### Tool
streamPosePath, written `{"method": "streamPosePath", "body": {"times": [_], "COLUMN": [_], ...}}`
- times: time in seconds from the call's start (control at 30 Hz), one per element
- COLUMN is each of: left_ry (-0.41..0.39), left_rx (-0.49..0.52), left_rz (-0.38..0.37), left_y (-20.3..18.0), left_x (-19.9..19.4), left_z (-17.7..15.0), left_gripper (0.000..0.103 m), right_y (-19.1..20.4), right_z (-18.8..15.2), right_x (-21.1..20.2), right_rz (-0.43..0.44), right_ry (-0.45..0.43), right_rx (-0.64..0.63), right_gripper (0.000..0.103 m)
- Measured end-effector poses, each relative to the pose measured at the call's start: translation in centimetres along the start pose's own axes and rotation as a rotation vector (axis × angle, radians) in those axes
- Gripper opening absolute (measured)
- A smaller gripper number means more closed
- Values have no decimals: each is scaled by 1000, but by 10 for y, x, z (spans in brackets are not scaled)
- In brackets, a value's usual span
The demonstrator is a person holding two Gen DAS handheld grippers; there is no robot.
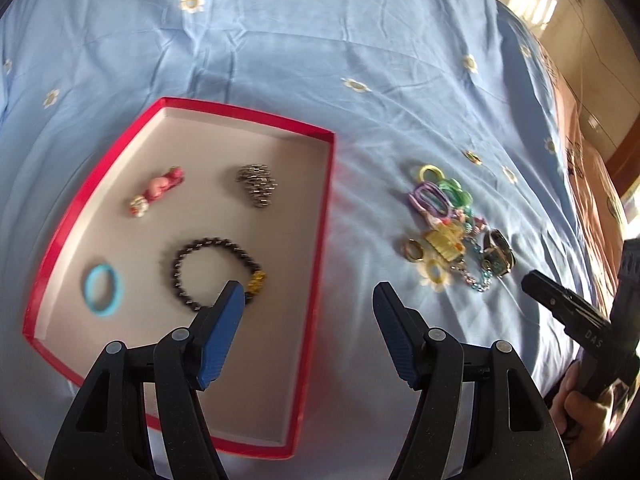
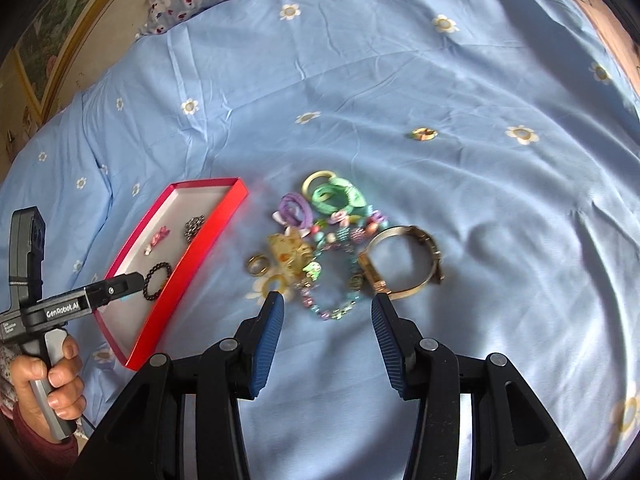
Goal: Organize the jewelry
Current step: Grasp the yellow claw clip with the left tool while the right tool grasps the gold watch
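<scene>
Bed with pale blue daisy-print sheet (image 2: 400, 92) carries everything. Shallow red cardboard tray with white floor (image 1: 320, 216) holds four pieces: pink flower hair clip (image 1: 158, 191) at 10 o'clock, silver metal chain bundle (image 1: 256, 184) at 1, turquoise elastic ring (image 1: 102, 290) at 8, dark beaded bracelet (image 1: 212, 276) at 5. Unsorted heap of hair ties, rings, beads and a gold bangle watch (image 2: 400, 264) lies at the tray's 3 o'clock; one stray gold ring (image 2: 424, 134) sits well apart. Left tongs (image 1: 308, 300) open, empty, over the tray's edge. Right tongs (image 2: 328, 312) open, empty, just short of the heap. Likely step: next pick. Needs one piece isolated from the tangle.
</scene>
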State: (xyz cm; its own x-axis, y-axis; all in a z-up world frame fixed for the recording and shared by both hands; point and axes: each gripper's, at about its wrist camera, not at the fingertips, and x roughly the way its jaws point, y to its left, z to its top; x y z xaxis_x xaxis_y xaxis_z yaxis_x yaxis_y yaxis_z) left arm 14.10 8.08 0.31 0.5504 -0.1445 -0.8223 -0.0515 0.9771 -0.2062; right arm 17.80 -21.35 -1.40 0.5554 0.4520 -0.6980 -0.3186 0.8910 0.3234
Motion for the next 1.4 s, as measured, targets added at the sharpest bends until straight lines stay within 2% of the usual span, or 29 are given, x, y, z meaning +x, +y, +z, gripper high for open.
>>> {"method": "streamPosePath", "body": {"times": [0.2,0.33,0.53,0.8,0.83,0.93,0.97,1.0,1.1,1.33,1.37,1.4], "left_ry": [18,46,76,112,114,112,106,105,118,115,115,114], "left_rx": [53,113,206,273,282,294,302,308,310,306,301,296], "left_rz": [-20,-85,-106,-148,-150,-153,-153,-152,-170,-161,-161,-163], "left_y": [-21,-39,-68,-97,-100,-108,-110,-113,-117,-121,-121,-120], "left_x": [12,25,50,84,89,98,100,103,109,112,113,114], "left_z": [4,9,19,32,34,38,39,39,39,41,42,42], "left_gripper": [66,68,68,68,68,68,68,67,56,56,53,40], "right_y": [-7,-10,-13,-16,-17,-21,-22,-24,-22,-27,-25,-24], "right_z": [5,7,11,16,16,15,15,15,15,15,15,15], "right_x": [1,6,17,36,38,43,44,44,43,43,43,43], "right_rz": [-13,-19,-20,-26,-30,-41,-33,-23,-29,-7,-11,-12], "right_ry": [-9,0,29,84,89,105,106,106,101,99,98,98], "right_rx": [-14,-30,-66,-110,-116,-112,-105,-97,-113,-86,-92,-93], "right_gripper": [48,48,48,45,40,15,13,12,9,9,9,9]}}
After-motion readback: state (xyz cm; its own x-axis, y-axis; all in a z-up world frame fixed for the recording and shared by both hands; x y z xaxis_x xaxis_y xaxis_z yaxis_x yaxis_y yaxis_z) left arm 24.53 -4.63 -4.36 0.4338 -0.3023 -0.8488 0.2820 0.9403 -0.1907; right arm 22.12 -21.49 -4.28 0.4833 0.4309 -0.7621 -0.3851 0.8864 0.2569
